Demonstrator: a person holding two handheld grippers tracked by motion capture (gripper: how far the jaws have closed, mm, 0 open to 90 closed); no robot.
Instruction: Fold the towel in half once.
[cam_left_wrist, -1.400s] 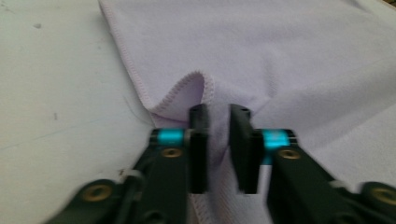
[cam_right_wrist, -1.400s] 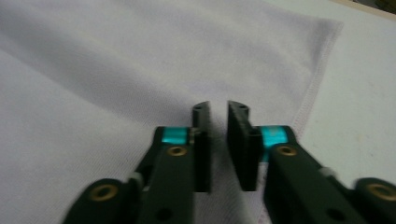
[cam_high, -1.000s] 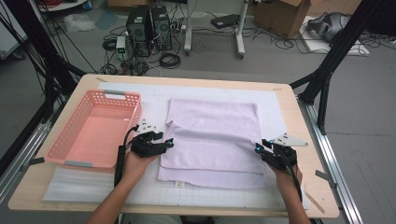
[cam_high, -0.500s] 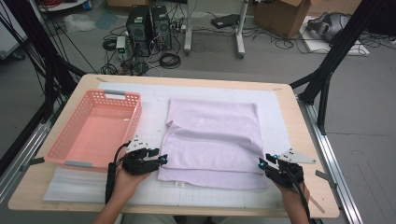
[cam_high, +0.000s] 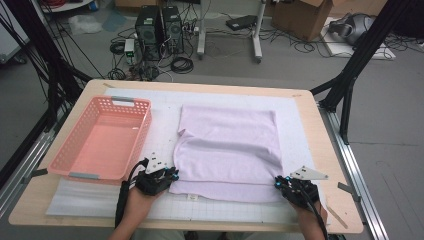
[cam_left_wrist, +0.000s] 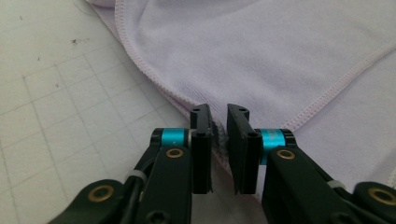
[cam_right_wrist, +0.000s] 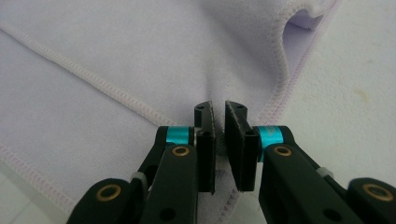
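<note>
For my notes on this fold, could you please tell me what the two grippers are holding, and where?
The folded pale lilac cloth: the left gripper pinches its near-left edge, the right gripper its near-right edge.

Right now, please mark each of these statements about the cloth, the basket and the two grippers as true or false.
1. The pink basket has a cloth inside. False: it holds nothing; the lilac cloth lies on the white mat beside it.
2. The left gripper has the cloth's hemmed edge between its jaws. True; they have just been closing on it.
3. The right gripper hangs wide open above the cloth. False: its jaws have just closed on the cloth's near edge.
4. The cloth is folded, with more than one layer showing. True.
5. The grippers are at the cloth's far corners. False: at the near corners.
</note>
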